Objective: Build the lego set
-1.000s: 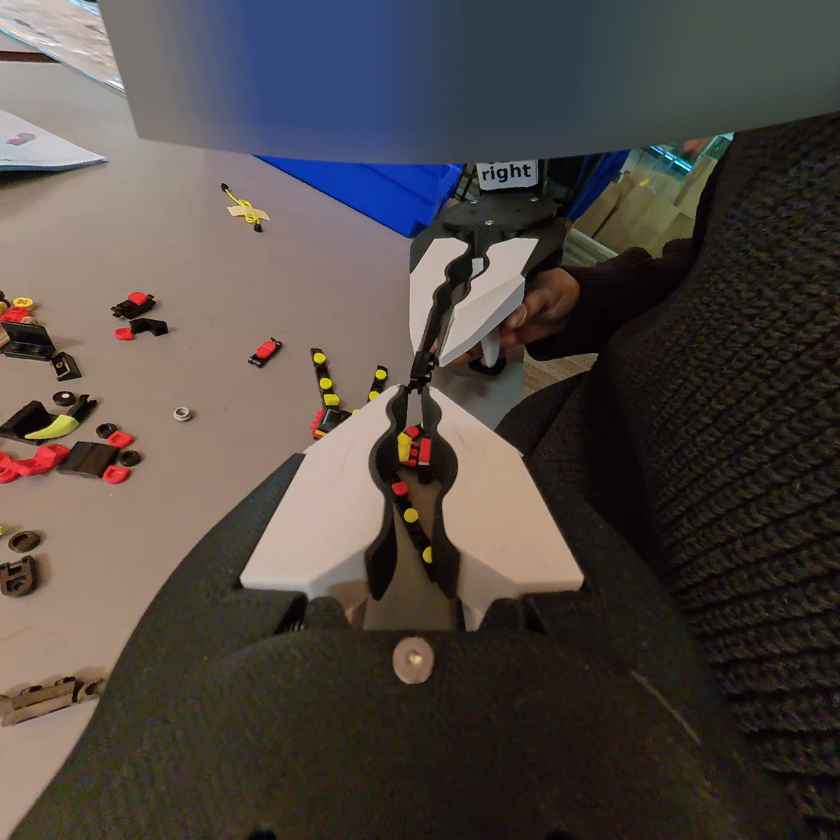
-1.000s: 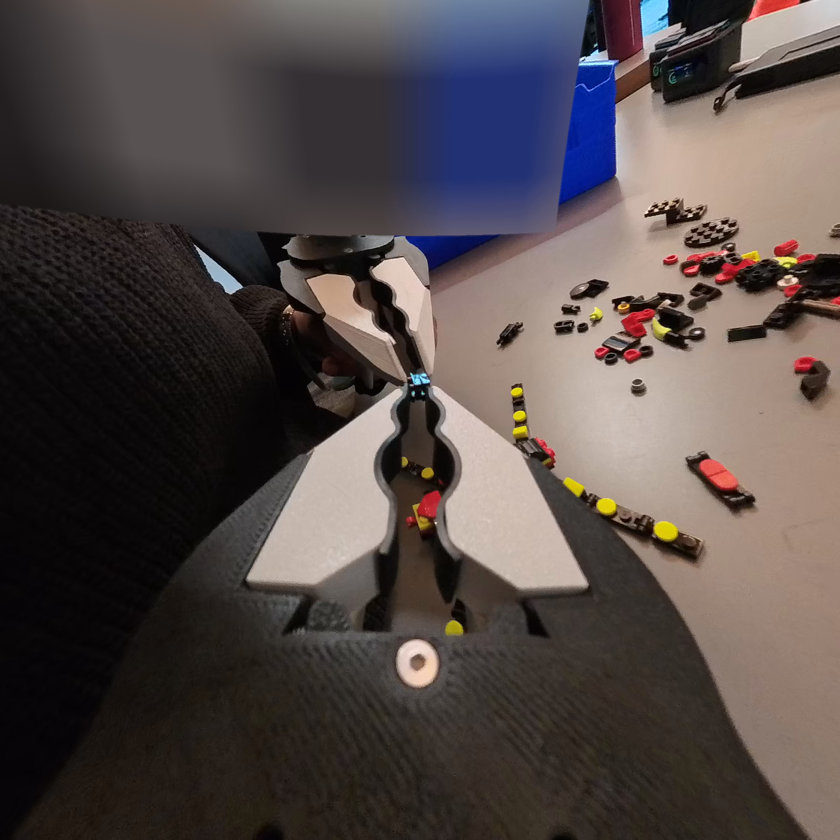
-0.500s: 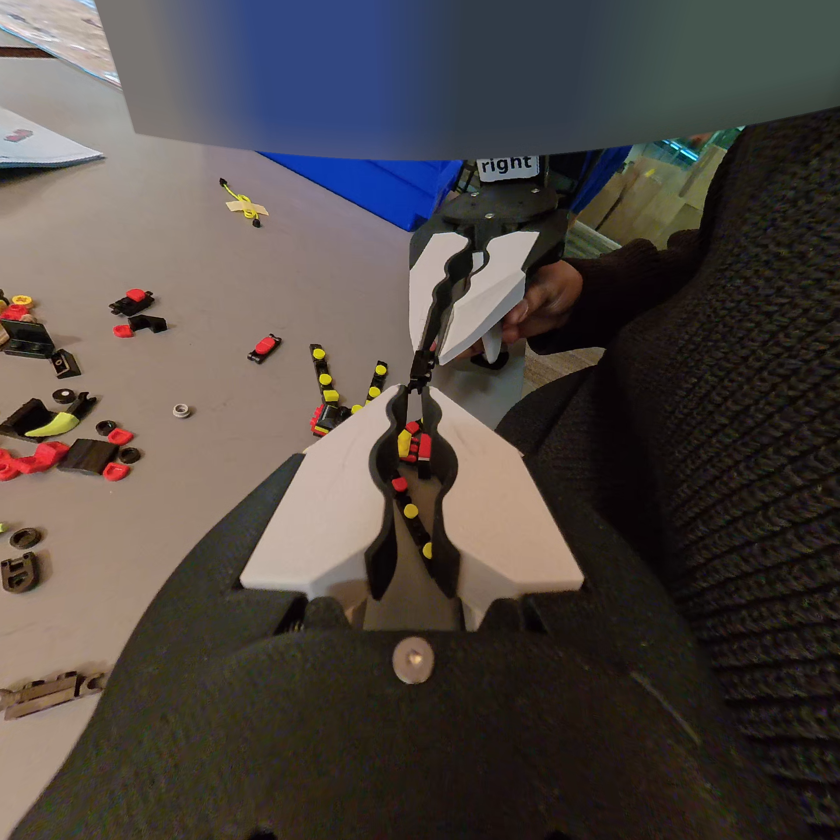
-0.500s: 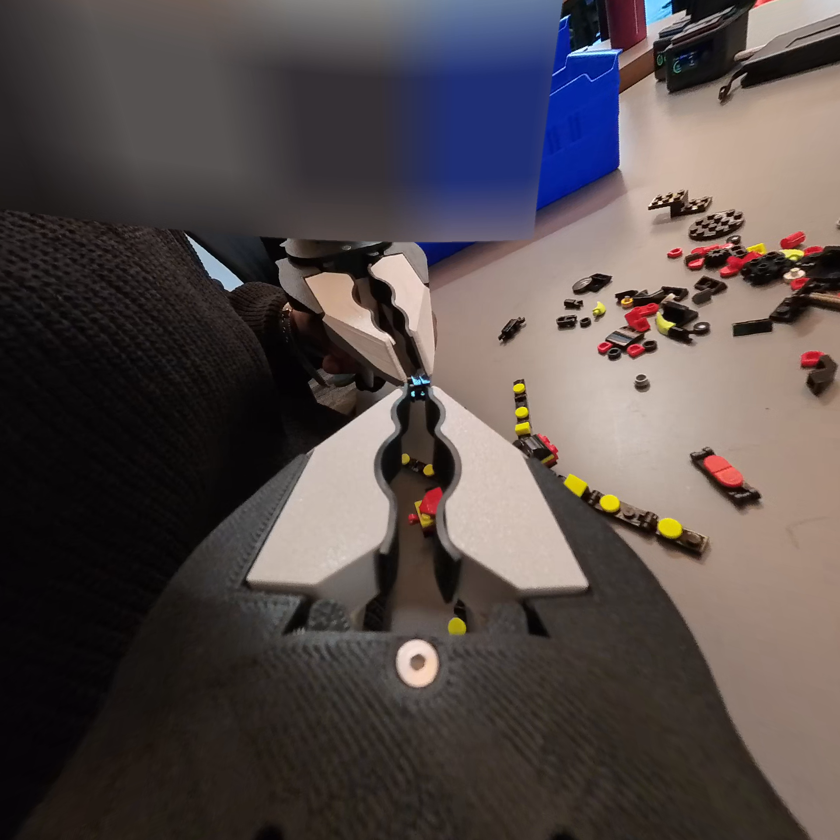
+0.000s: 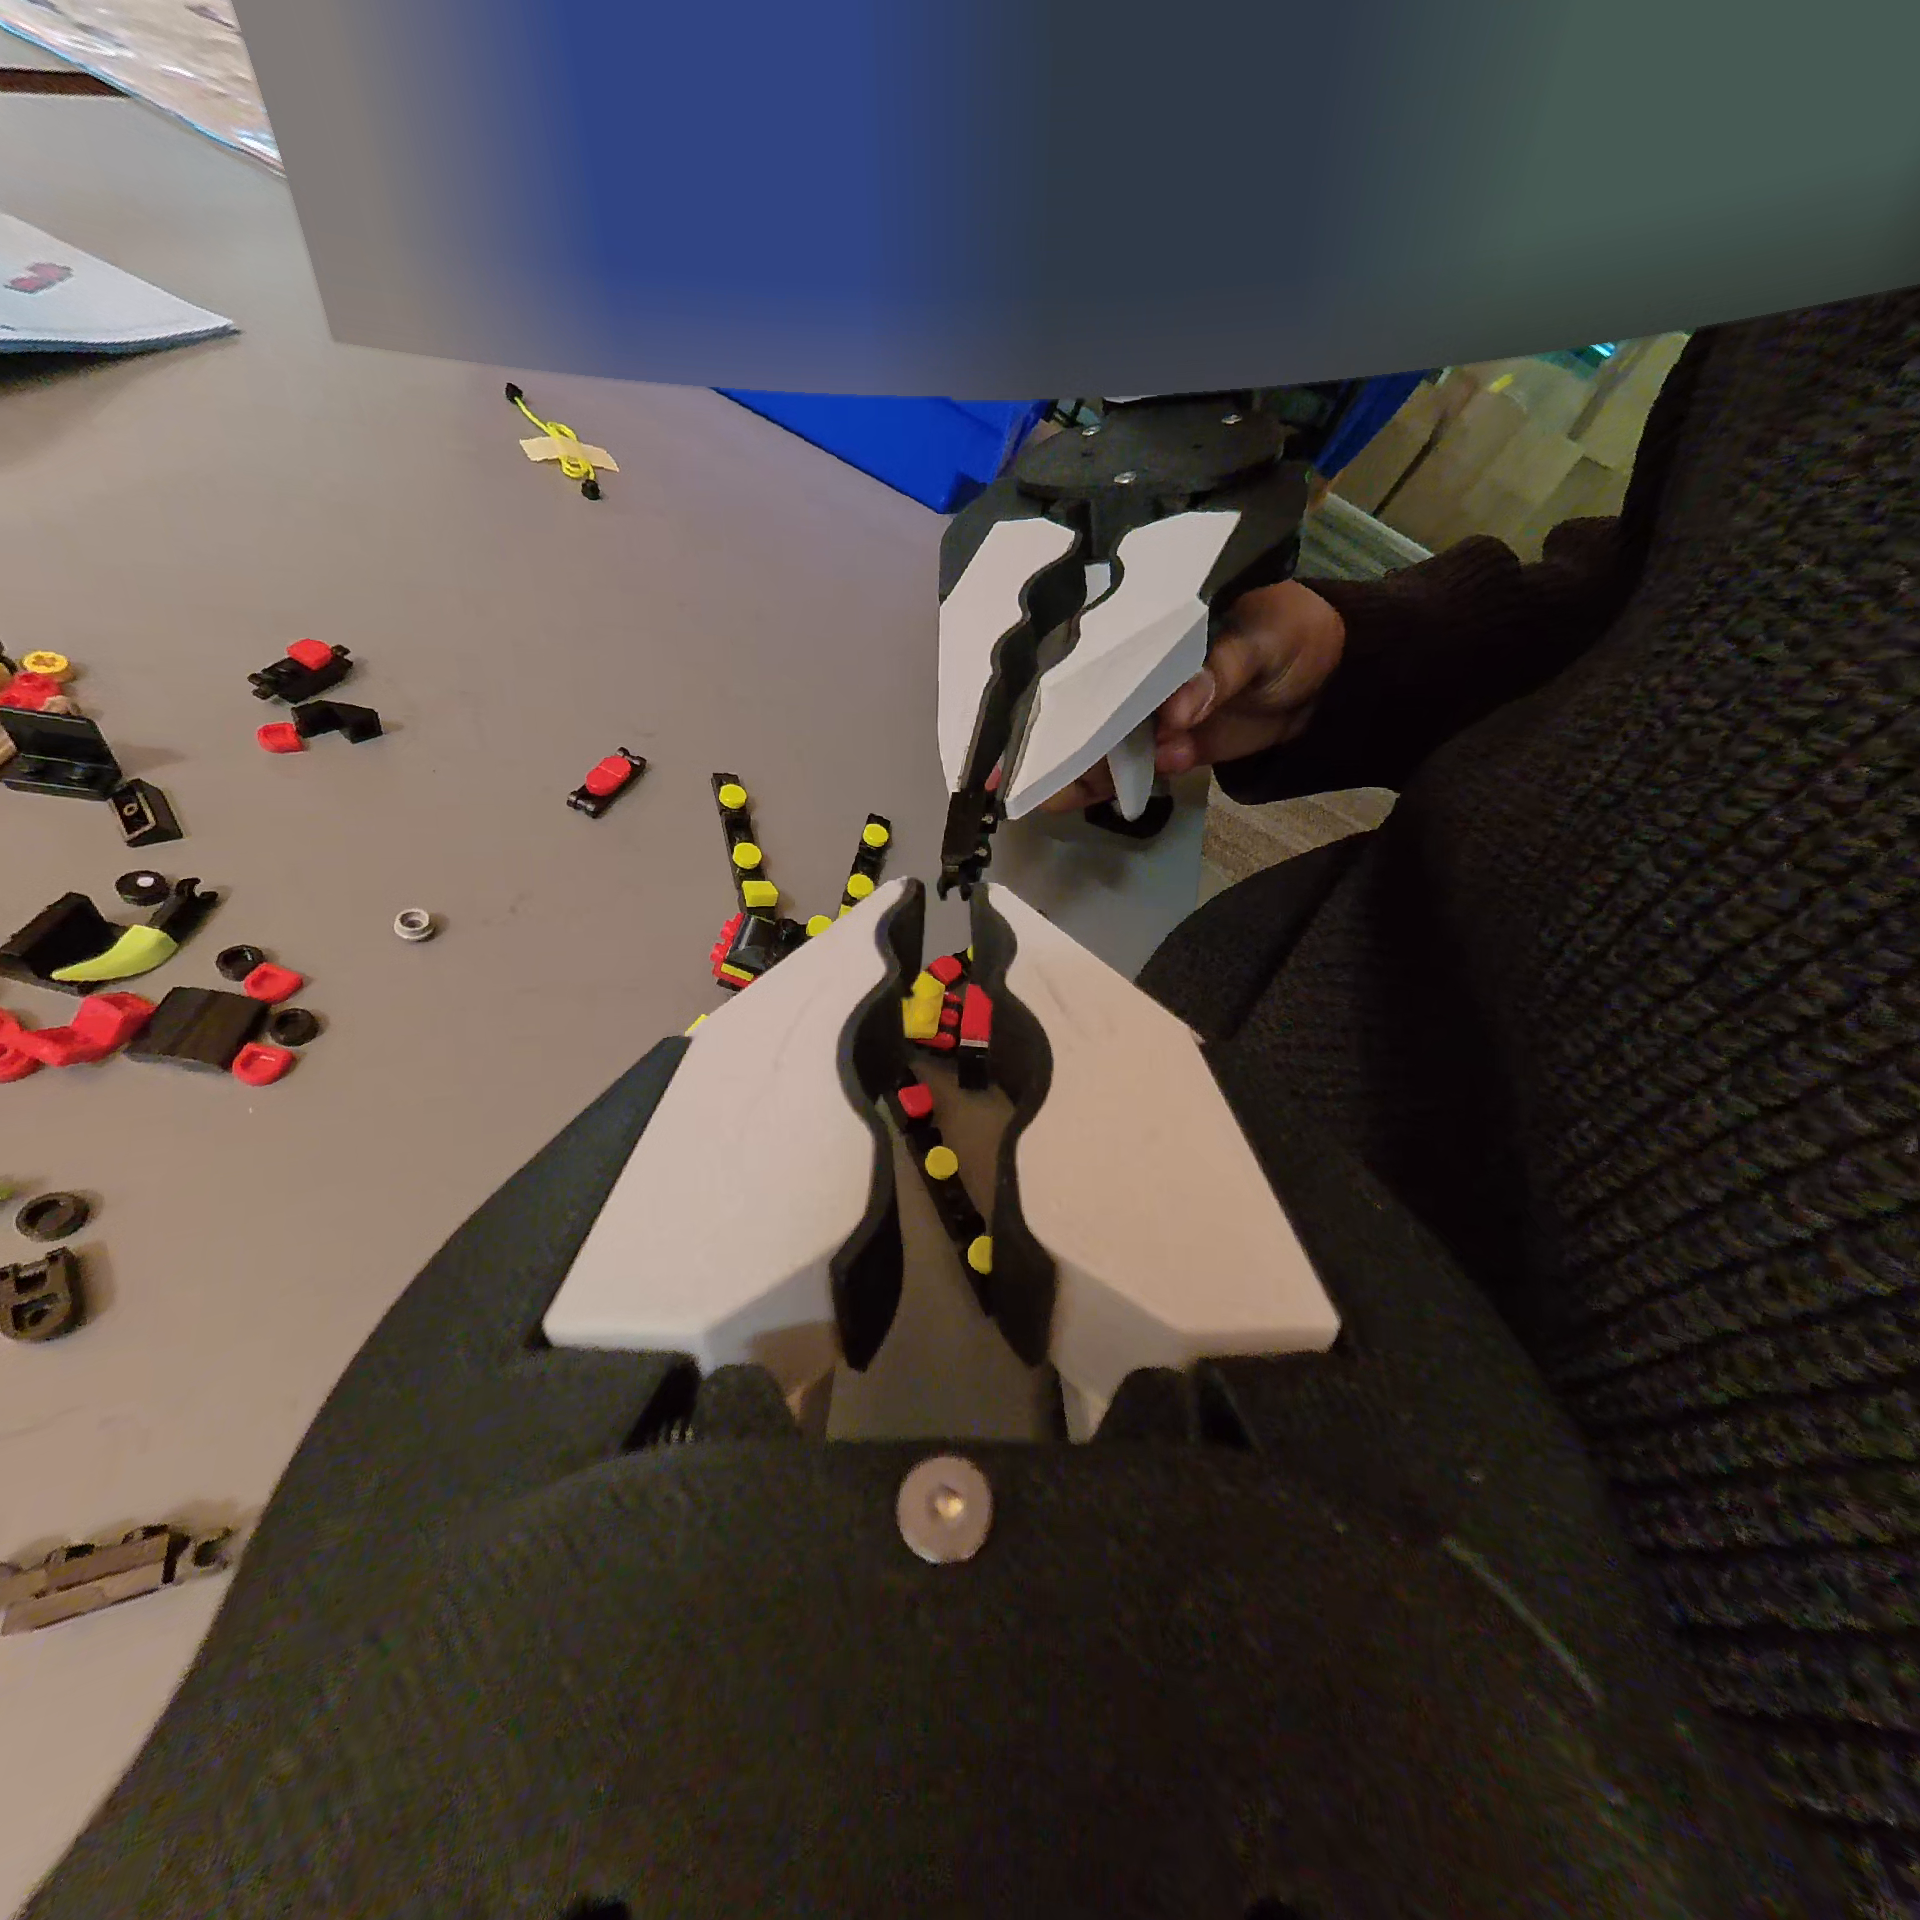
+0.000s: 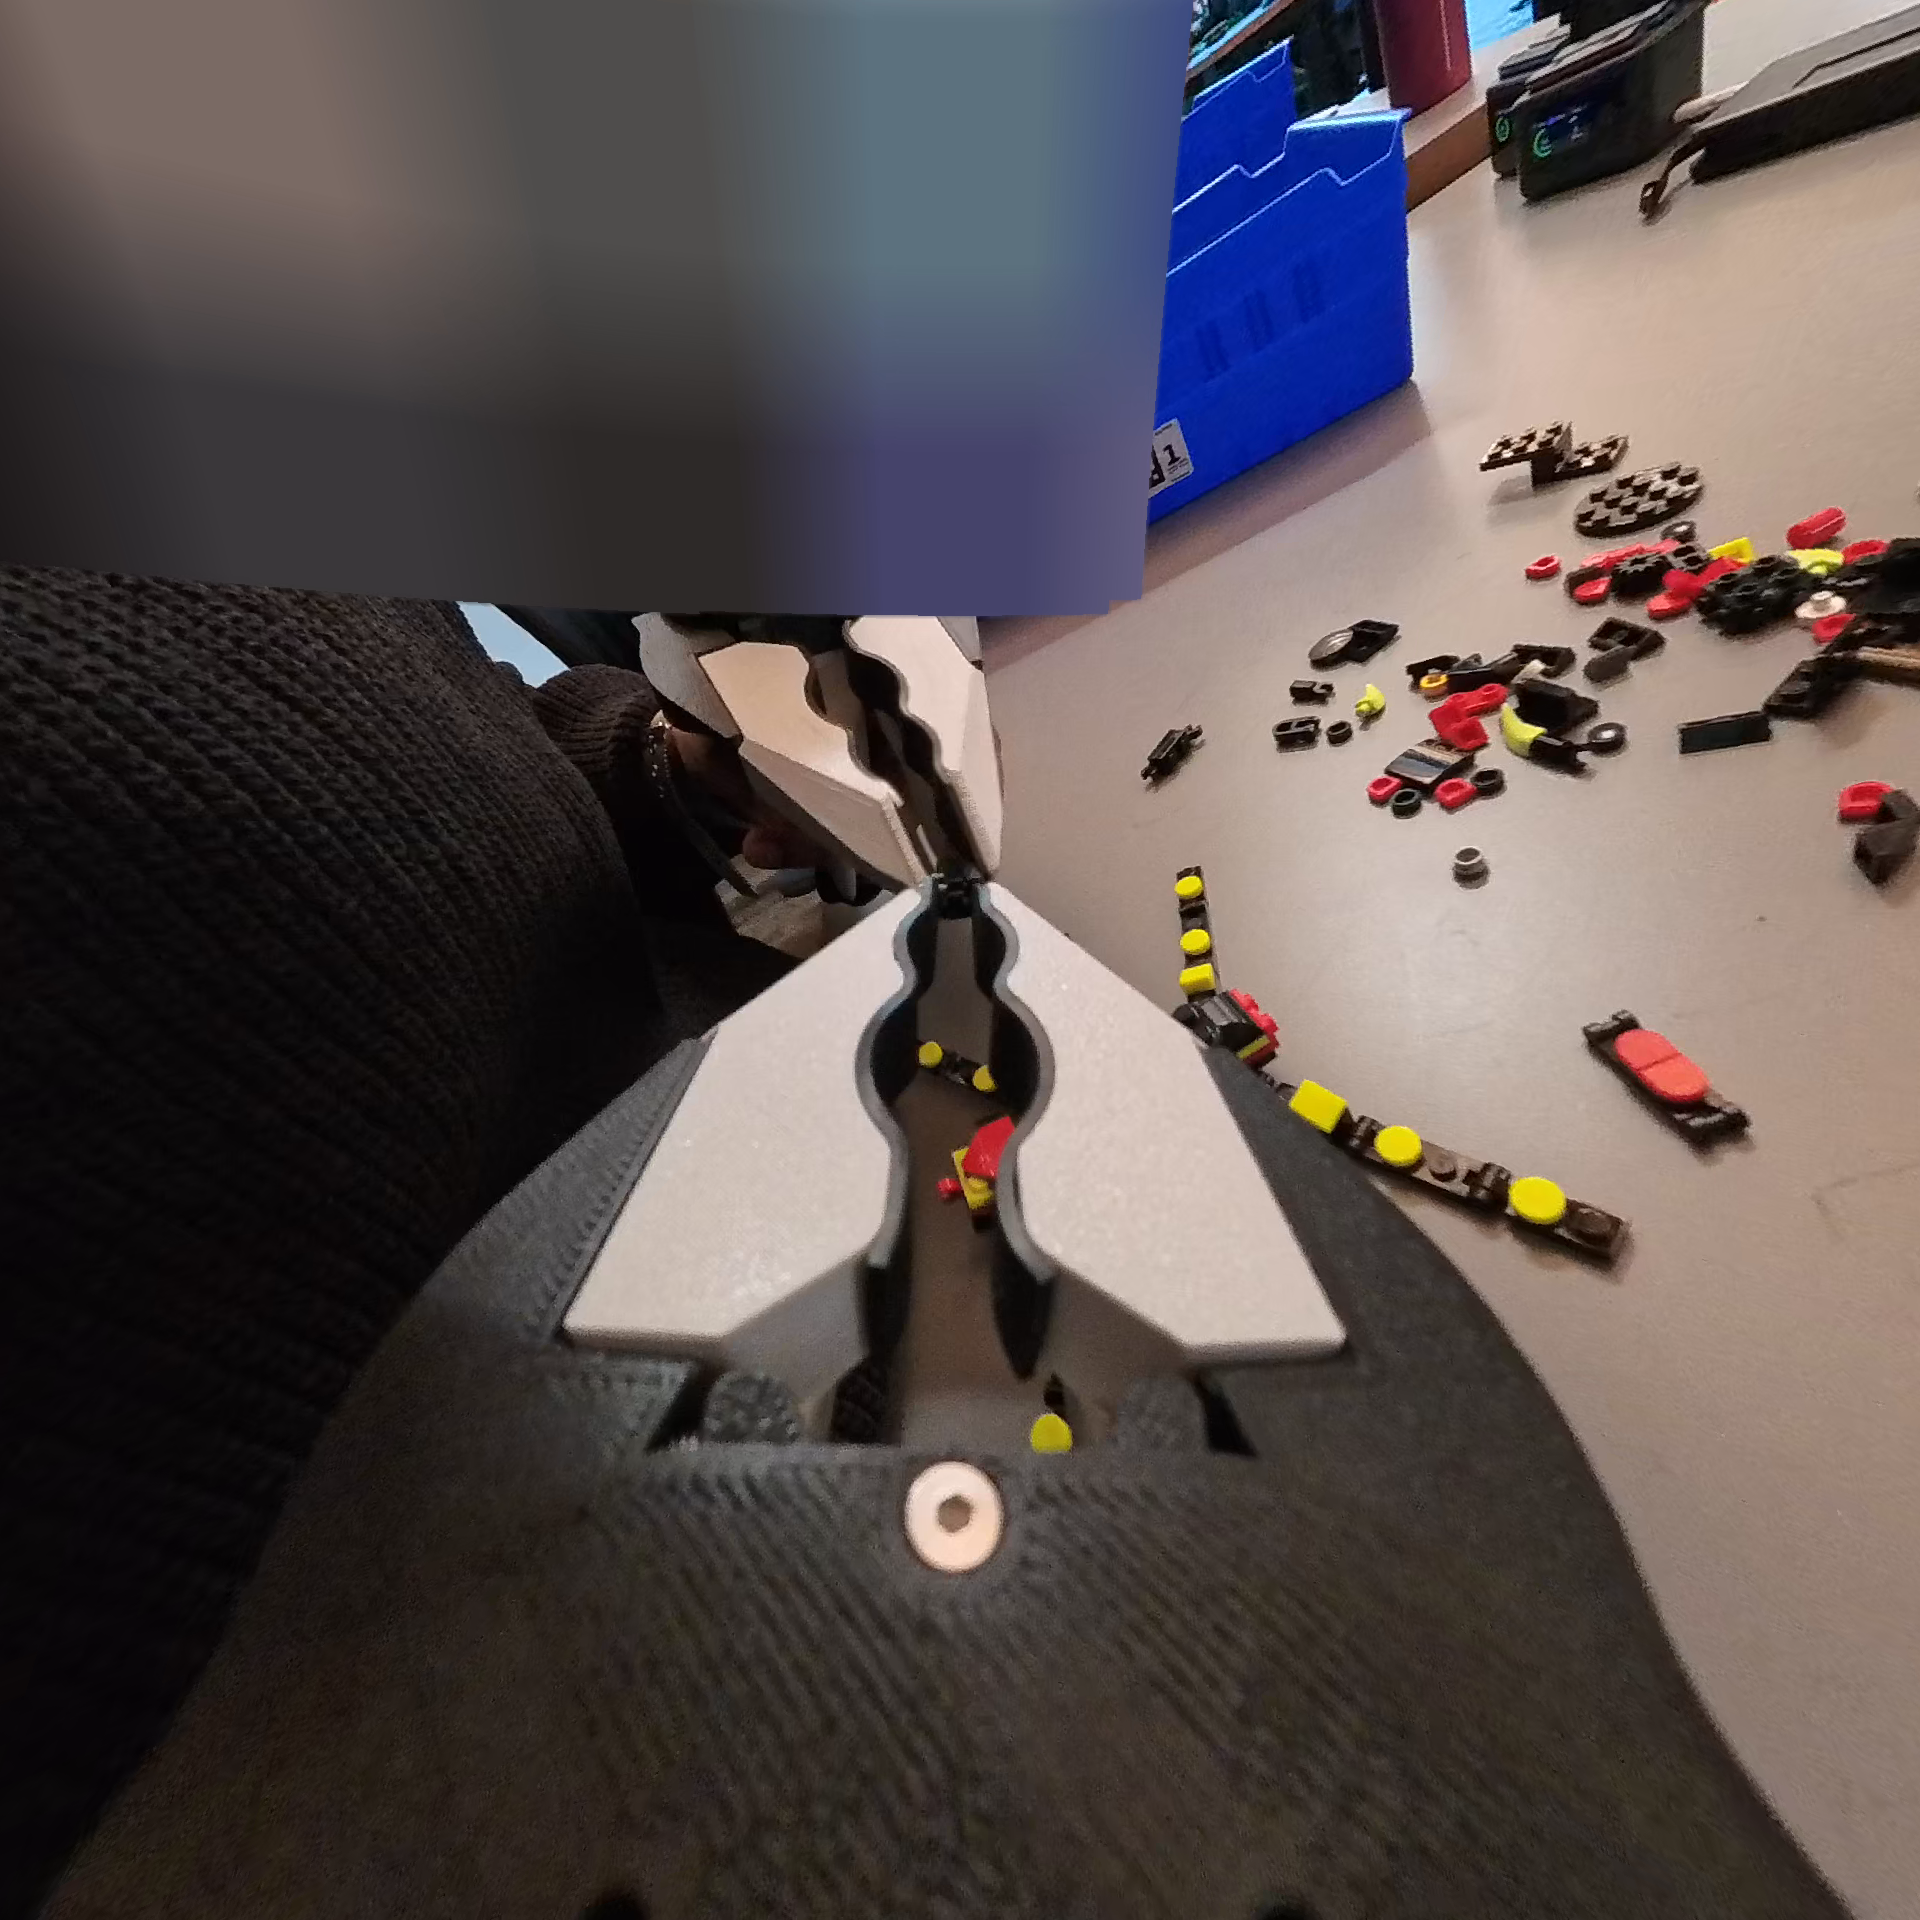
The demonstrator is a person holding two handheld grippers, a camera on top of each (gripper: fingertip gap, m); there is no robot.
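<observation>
My left gripper and right gripper meet tip to tip above the table's near edge. Both are closed on one small black lego piece, which sticks out of the right gripper's tips into the left's; it also shows in the right wrist view. Below them on the grey table lies a partly built model with a red and black core. Black arms with yellow studs spread out from it. It also shows in the left wrist view.
Loose red, black and yellow lego parts lie scattered to the left, also seen in the right wrist view. A blue bin stands at the back. A person's dark knitted sleeve is close beside the grippers. Paper sheets lie far left. The tips of both grippers are at nearly the same place.
Almost nothing has changed. Both grippers stay joined at the tips on the small piece. The right wrist view has tilted slightly.
</observation>
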